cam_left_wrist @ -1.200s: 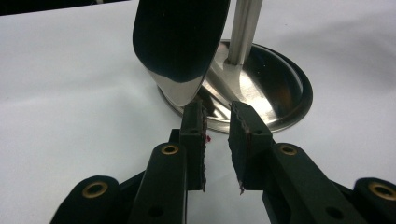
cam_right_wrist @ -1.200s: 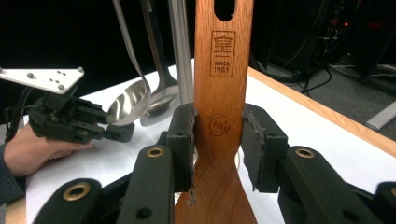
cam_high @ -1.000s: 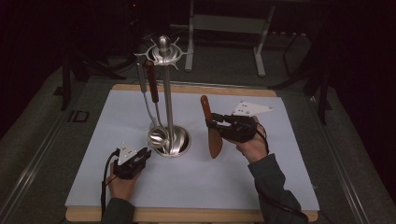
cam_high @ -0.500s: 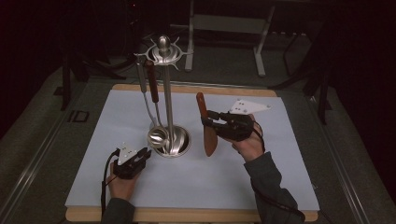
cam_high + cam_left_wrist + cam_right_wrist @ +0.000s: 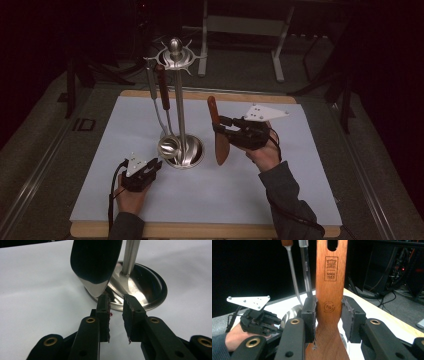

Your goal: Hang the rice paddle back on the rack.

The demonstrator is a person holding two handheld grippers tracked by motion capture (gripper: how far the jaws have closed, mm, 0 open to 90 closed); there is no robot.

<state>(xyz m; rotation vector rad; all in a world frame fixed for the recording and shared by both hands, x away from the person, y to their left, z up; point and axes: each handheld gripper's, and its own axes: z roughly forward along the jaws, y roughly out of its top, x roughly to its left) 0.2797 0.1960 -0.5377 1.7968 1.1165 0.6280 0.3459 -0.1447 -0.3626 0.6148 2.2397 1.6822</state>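
Note:
A steel utensil stand (image 5: pixel 178 100) rises from a round base (image 5: pixel 192 156) on the white mat. A steel ladle (image 5: pixel 169 146) and a wooden-handled utensil (image 5: pixel 162 87) hang from its top. My right gripper (image 5: pixel 221 126) is shut on a wooden spatula (image 5: pixel 221 145), held upright just right of the stand with its blade down. In the right gripper view the spatula's handle (image 5: pixel 330 285) sits between both pads of the right gripper (image 5: pixel 328 307). My left gripper (image 5: pixel 154 164) rests low by the base's front left, open. Its tips (image 5: pixel 115 300) are at the base rim (image 5: pixel 147 290), under a hanging steel blade (image 5: pixel 95 265), with nothing between them.
The white mat (image 5: pixel 300 175) lies on a wooden board on a grey table. A metal frame (image 5: pixel 240 25) stands behind in the dark. In the right gripper view the left gripper (image 5: pixel 259 320) and its hand sit at lower left, and cables lie beyond the table at right.
My right gripper has shifted a little left toward the stand, carrying the wooden spatula. The left gripper has stayed put.

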